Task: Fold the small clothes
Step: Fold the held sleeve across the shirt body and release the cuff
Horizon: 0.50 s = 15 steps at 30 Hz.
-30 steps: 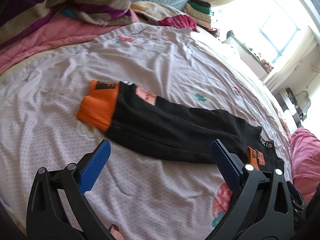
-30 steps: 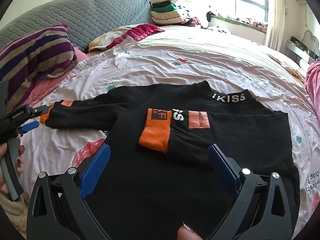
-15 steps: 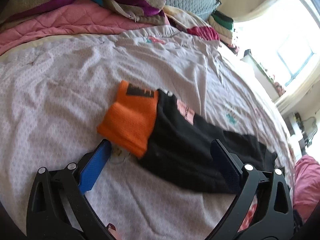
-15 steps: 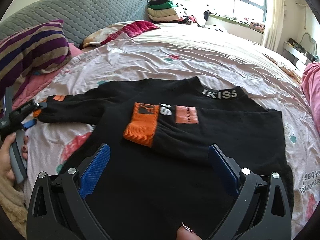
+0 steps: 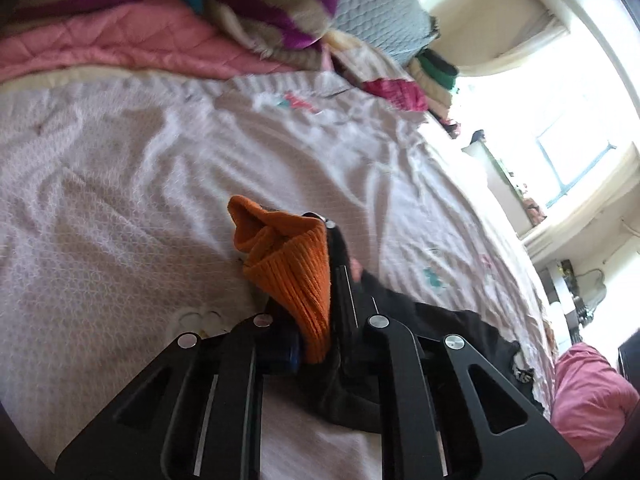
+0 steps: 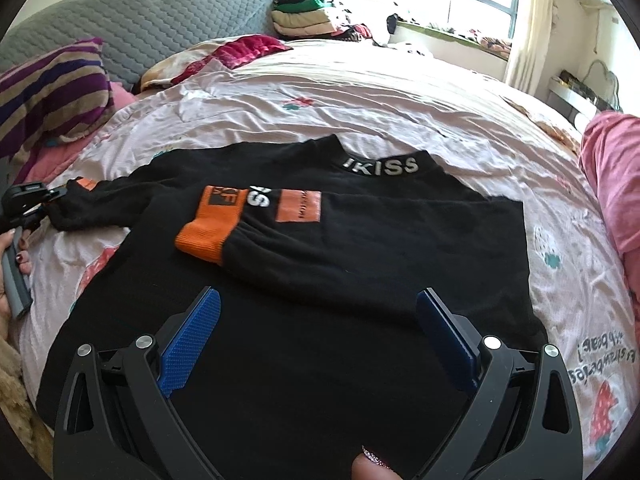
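The left gripper is pinched tight on the orange cuff of the black sweater; the right gripper hovers spread wide above the sweater's body on the bed.

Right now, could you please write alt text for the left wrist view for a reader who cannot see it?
The left hand-held gripper is shut on the orange cuff of a black top's sleeve, which trails right across a wrinkled pale floral bedsheet. Striped and pink bedding is piled behind, beside a bright window.
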Tool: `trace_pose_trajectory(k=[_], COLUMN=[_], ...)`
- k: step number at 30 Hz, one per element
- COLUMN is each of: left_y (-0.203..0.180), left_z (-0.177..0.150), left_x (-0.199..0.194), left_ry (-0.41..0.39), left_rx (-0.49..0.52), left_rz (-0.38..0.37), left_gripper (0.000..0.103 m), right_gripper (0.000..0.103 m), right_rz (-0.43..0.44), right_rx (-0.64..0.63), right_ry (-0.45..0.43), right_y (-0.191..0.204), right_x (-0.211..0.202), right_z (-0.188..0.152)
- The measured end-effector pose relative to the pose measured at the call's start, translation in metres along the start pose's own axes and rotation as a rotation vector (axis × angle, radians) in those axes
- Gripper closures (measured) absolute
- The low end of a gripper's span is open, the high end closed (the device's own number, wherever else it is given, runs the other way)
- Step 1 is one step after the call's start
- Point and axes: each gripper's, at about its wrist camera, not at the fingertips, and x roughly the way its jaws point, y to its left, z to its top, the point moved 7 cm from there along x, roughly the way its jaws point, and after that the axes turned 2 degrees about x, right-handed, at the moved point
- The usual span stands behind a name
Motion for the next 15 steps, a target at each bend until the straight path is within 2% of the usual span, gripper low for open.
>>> trace_pose_trajectory(k=[4, 7, 15], left_y=[-0.033, -0.072, -0.163], left_z=[0.003, 0.001, -0.025], left_x=[-0.023, -0.038, -0.047], left_ry=[-0.030, -0.047, -0.022], left_rx=[0.053, 0.111, 0.223], left_rz=[-0.070, -0.129, -0.259], left_gripper=[0.097, 0.097, 0.098], right_gripper=[0.005, 0.005, 0.005], right_rz=[0.027, 0.042, 0.053], right_rx=[0.043, 0.063, 0.130], right_ry=[-0.003, -0.019, -0.070], right_y=[-0.008, -0.012, -0.034], right_x=[0.002, -0.002, -0.019], right_z=[-0.003, -0.001, 0.007])
